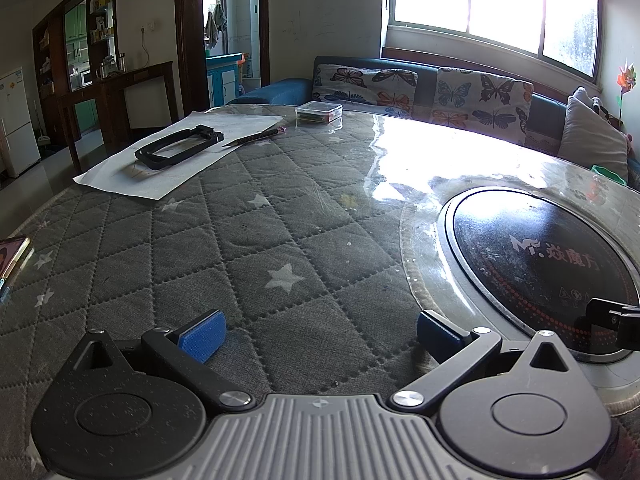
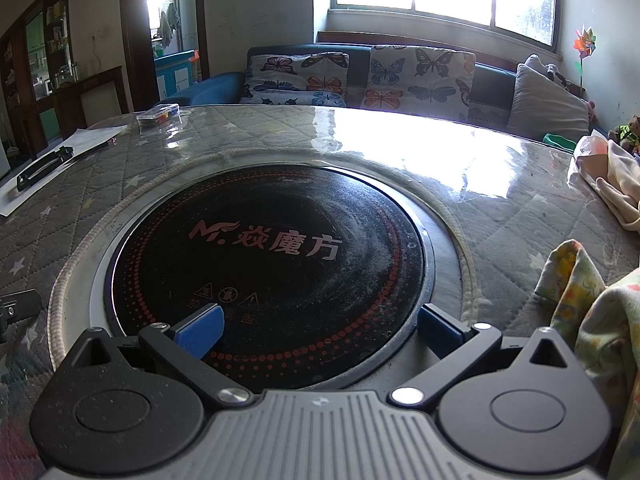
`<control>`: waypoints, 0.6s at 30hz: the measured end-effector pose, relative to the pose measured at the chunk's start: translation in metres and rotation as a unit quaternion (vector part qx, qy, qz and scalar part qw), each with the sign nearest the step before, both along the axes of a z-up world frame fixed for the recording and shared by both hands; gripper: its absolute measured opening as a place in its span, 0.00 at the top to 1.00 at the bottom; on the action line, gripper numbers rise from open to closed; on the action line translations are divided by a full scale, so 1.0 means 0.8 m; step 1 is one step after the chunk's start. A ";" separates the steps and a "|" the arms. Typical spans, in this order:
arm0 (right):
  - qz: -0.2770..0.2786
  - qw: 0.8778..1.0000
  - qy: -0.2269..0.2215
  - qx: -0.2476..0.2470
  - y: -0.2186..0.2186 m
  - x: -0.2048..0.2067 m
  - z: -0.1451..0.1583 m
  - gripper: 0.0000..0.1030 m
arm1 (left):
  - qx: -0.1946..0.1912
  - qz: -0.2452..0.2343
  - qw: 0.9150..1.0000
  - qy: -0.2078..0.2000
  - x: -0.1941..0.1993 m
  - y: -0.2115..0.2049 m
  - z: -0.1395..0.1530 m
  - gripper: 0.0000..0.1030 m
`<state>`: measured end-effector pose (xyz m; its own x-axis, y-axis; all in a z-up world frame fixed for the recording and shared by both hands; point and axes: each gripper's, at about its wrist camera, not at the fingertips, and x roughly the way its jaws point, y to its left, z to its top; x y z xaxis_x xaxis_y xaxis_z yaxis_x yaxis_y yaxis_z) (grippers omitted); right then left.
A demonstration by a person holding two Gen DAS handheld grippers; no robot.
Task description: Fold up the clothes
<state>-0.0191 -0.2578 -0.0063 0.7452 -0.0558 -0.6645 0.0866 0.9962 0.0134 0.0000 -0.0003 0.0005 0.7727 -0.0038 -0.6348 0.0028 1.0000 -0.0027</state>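
Note:
A light patterned garment with yellow and green print lies crumpled at the right edge of the table in the right wrist view. A second pale cream and pink garment lies further back on the right. My right gripper is open and empty, low over the black round cooktop, left of the garments. My left gripper is open and empty over the grey quilted table cover. No clothes show in the left wrist view. The tip of the right gripper shows at that view's right edge.
A white paper sheet with a black frame and a dark pen lies at the far left. A clear plastic box stands at the far edge. A phone lies at the left. A sofa with butterfly cushions stands behind the table.

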 end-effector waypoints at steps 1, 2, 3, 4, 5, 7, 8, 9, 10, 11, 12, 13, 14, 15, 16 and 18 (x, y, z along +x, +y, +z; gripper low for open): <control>0.000 1.000 0.000 0.000 0.000 0.000 0.000 0.00 | 0.000 0.000 1.000 0.000 0.000 0.000 0.000 0.00; 0.000 1.000 0.000 0.000 0.000 0.000 0.000 0.00 | 0.001 0.000 1.000 0.000 0.001 0.002 -0.001 0.00; 0.000 1.000 0.000 0.000 0.000 0.000 0.000 0.00 | 0.001 0.000 1.000 0.000 0.001 0.003 -0.002 0.00; 0.000 1.000 0.000 0.000 0.000 0.000 0.000 0.00 | 0.001 0.000 1.000 0.000 0.001 0.003 -0.002 0.00; 0.000 1.000 0.000 0.000 0.000 0.000 0.000 0.00 | 0.001 0.000 1.000 0.000 0.001 0.003 -0.002 0.00; 0.000 1.000 0.000 0.000 0.000 0.000 0.000 0.00 | 0.003 0.000 1.000 0.000 0.001 0.003 -0.002 0.00; 0.000 1.000 0.000 0.000 0.000 0.000 0.000 0.00 | 0.003 0.000 1.000 0.000 0.001 0.003 -0.002 0.00; 0.000 1.000 0.000 0.000 0.000 0.000 0.000 0.00 | 0.004 0.000 1.000 0.000 0.001 0.002 -0.002 0.00; 0.000 1.000 0.000 0.001 0.000 0.000 0.001 0.00 | 0.005 0.000 1.000 0.000 0.002 0.002 -0.002 0.00; 0.000 1.000 0.000 0.001 0.000 0.000 0.001 0.00 | 0.006 0.000 1.000 0.000 0.002 0.002 -0.002 0.00; 0.000 1.000 0.000 0.001 0.000 0.000 0.001 0.00 | 0.007 0.000 1.000 0.000 0.002 0.002 -0.002 0.00; 0.001 1.000 0.001 0.001 0.000 0.001 0.001 0.00 | 0.008 0.000 1.000 0.000 0.002 0.001 -0.002 0.00; 0.001 1.000 0.001 0.001 0.000 0.001 0.001 0.00 | 0.008 0.001 1.000 0.000 0.002 0.001 -0.002 0.00; 0.001 1.000 0.001 0.001 0.001 0.001 0.001 0.00 | 0.008 0.002 1.000 0.000 0.002 0.000 -0.002 0.00; 0.001 1.000 0.001 0.001 0.001 0.001 0.001 0.00 | 0.008 0.002 1.000 0.000 0.002 0.000 -0.002 0.00; 0.001 1.000 0.001 0.001 0.001 0.001 0.001 0.00 | 0.008 0.003 1.000 0.000 0.002 0.000 -0.002 0.00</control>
<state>-0.0187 -0.2572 -0.0056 0.7441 -0.0532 -0.6660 0.0844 0.9963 0.0148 0.0012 -0.0007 -0.0010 0.7721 0.0120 -0.6354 -0.0040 0.9999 0.0139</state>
